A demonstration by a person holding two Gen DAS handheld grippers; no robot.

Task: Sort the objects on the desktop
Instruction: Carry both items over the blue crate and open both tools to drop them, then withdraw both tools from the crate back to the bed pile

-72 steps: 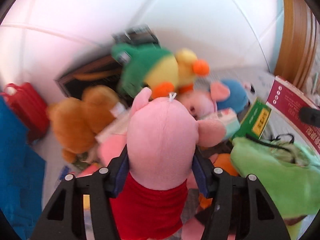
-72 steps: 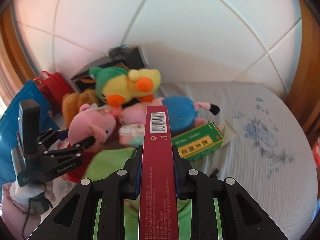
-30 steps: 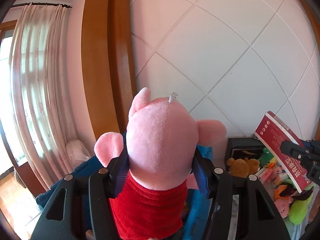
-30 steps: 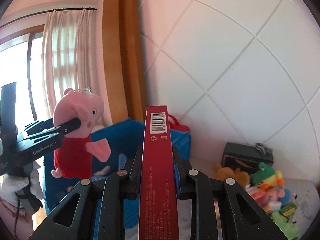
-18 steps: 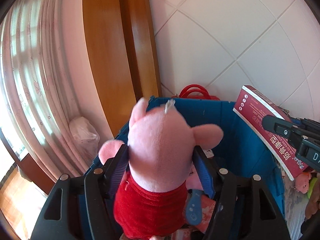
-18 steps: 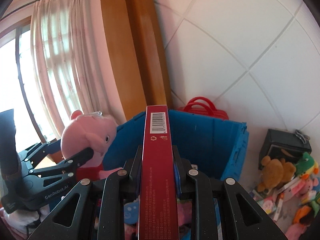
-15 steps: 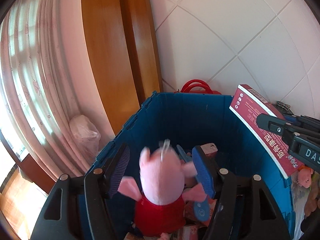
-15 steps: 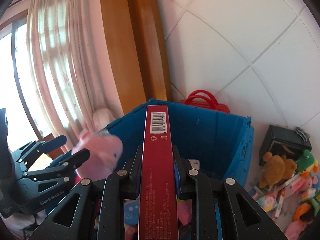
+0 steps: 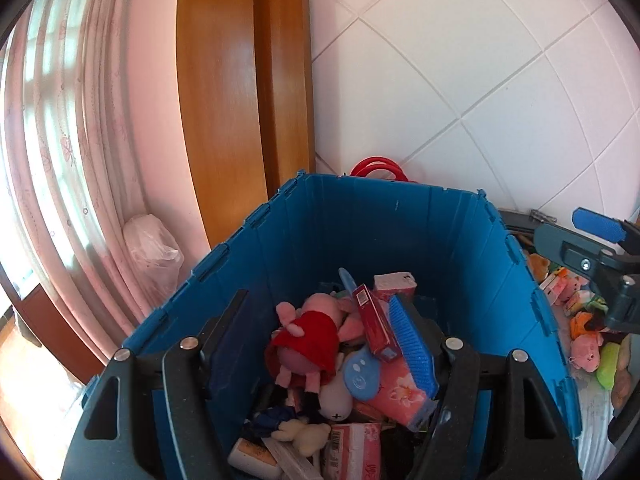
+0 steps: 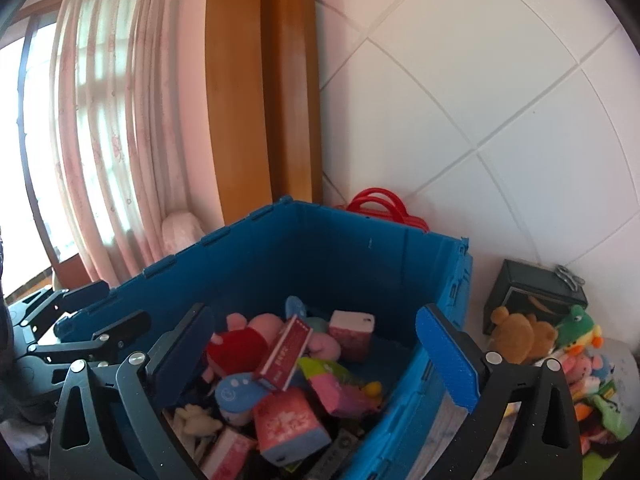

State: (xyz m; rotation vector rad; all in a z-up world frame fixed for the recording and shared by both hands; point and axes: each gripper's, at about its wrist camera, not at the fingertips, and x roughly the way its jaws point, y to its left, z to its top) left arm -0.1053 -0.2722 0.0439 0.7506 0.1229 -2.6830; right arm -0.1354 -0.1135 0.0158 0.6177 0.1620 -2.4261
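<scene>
Two releases under way over the deep blue plastic crate (image 9: 360,216). Left gripper (image 9: 320,344) above the near rim, jaws opening, nothing between the pads. Soft pink pig plush in a red dress (image 9: 308,340) already down on the pile inside the crate, head toward the far wall. Right gripper (image 10: 316,352) above the same crate, jaws opening wide, nothing between the pads. Slim dark-red cardboard box (image 10: 285,354) resting tilted on the heap just beside the plush, among pink tissue packs and a round blue toy.

To finish this step well: let both pairs of jaws spread fully before any withdrawal, so no pad snags the plush fabric or clips the box edge. Lift straight up and clear of the crate rim, then swing back. Keep the two grippers apart on the way out, since both crowd one opening. Next targets probably in the heap of small plush toys (image 10: 576,364) on the cloth beside the black box (image 10: 532,292), well apart from the crate.
</scene>
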